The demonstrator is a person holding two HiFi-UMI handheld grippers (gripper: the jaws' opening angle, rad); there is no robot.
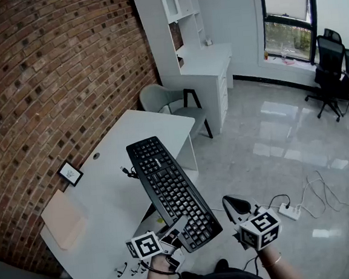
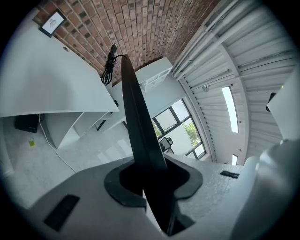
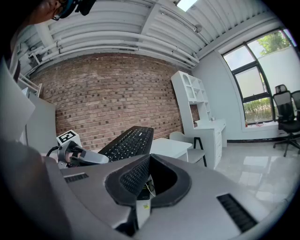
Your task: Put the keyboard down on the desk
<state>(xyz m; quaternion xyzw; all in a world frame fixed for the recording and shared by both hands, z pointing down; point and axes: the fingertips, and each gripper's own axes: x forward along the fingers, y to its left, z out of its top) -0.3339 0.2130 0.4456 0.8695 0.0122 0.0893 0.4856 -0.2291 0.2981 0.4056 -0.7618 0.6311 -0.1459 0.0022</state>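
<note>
A black keyboard (image 1: pixel 173 190) hangs in the air, tilted, above the near right corner of the white desk (image 1: pixel 113 165). My left gripper (image 1: pixel 179 223) is shut on its near end. In the left gripper view the keyboard (image 2: pixel 138 126) runs edge-on out from between the jaws of that gripper (image 2: pixel 150 187), with its coiled cable (image 2: pixel 108 65) at the far end. My right gripper (image 1: pixel 234 206) is off to the right of the keyboard, jaws together and holding nothing. The right gripper view looks past its own jaws (image 3: pixel 140 187) to the keyboard (image 3: pixel 126 143).
On the desk are a small framed picture (image 1: pixel 70 173) and a beige pad (image 1: pixel 63 219) at the left. A grey chair (image 1: pixel 165 100) stands behind the desk. A power strip (image 1: pixel 288 211) with cables lies on the tiled floor to the right. Office chairs (image 1: pixel 332 70) stand by the window.
</note>
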